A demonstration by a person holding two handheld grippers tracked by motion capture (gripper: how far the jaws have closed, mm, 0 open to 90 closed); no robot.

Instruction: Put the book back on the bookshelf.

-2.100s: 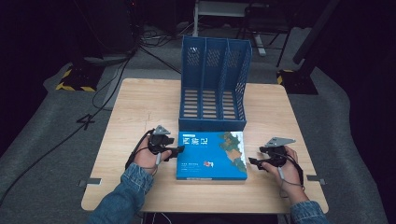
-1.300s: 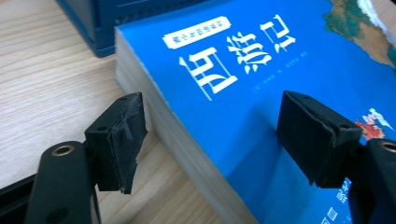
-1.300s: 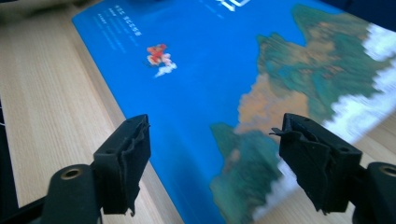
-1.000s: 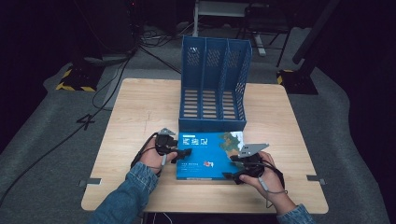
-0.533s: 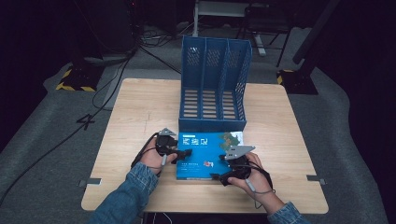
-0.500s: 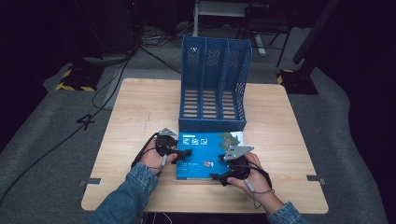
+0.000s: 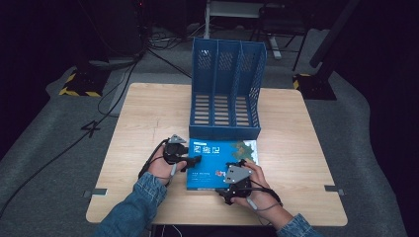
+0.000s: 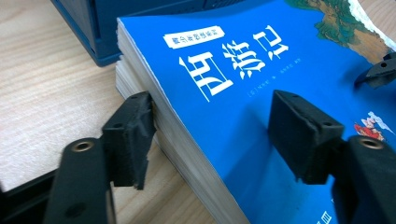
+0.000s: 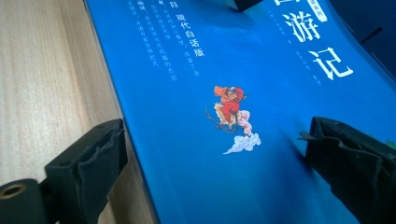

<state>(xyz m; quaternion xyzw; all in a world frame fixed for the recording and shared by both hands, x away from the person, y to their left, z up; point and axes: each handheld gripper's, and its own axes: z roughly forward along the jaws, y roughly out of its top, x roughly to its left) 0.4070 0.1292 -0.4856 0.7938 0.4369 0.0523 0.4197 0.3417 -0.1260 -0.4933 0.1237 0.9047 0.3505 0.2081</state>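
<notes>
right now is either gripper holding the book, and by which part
The left gripper straddles the blue book at its left edge, one pad touching the page block, one over the cover; a firm hold cannot be told. The right gripper straddles its near edge, open.

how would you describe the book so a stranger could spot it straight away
On the wooden table, look just in front of the blue file rack. The book lies flat there, its bright blue cover bearing large white characters and a small red figure on a cloud.
</notes>
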